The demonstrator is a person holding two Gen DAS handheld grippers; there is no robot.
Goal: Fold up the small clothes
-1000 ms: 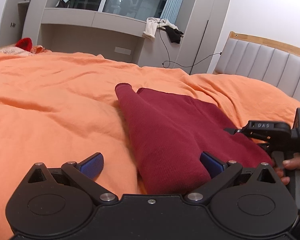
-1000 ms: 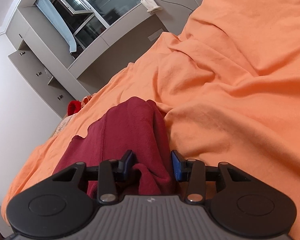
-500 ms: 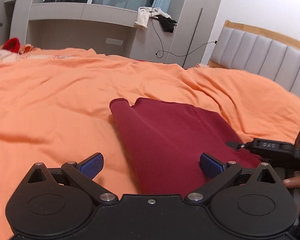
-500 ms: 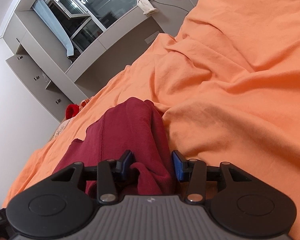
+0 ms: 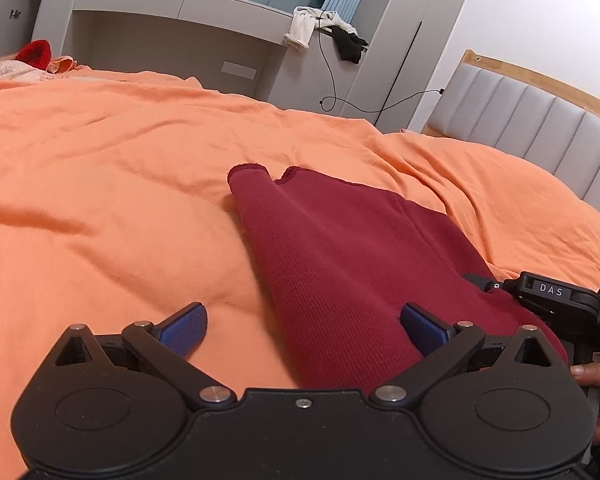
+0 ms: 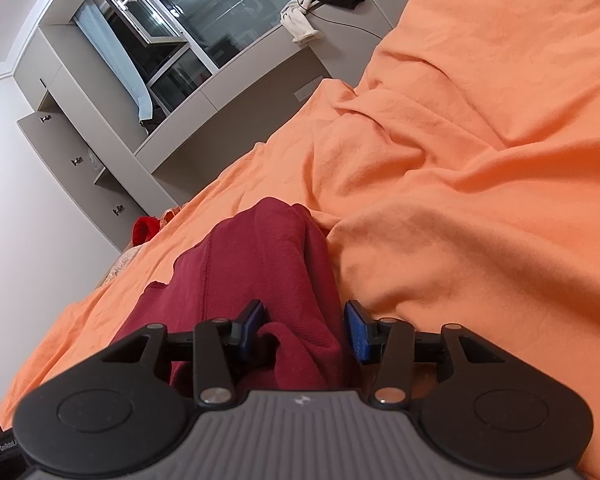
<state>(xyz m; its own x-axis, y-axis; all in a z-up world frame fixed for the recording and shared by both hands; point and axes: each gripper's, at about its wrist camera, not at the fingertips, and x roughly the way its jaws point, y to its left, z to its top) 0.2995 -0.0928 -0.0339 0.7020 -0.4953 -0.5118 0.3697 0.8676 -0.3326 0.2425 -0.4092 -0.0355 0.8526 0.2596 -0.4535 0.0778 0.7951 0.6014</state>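
Note:
A dark red knit garment (image 5: 340, 264) lies folded lengthwise on the orange bedspread (image 5: 100, 184), its cuff end pointing away. My left gripper (image 5: 302, 324) is open wide, its near edge of the garment between the blue pads, not gripped. In the right wrist view the same garment (image 6: 252, 264) bunches up between the blue pads of my right gripper (image 6: 306, 326), whose jaws stand partly apart around the thick fold without pinching it. The right gripper's body also shows in the left wrist view (image 5: 556, 300).
A grey padded headboard (image 5: 540, 128) stands at the right. Grey built-in cabinets and a window ledge (image 5: 204, 4) with draped clothes (image 5: 324, 32) and a cable lie beyond the bed. A red item (image 5: 34, 52) sits at the far left corner.
The left wrist view has tilted up and shifted slightly. The right gripper's jaws have widened a little around the bunched garment. The garment has not moved much.

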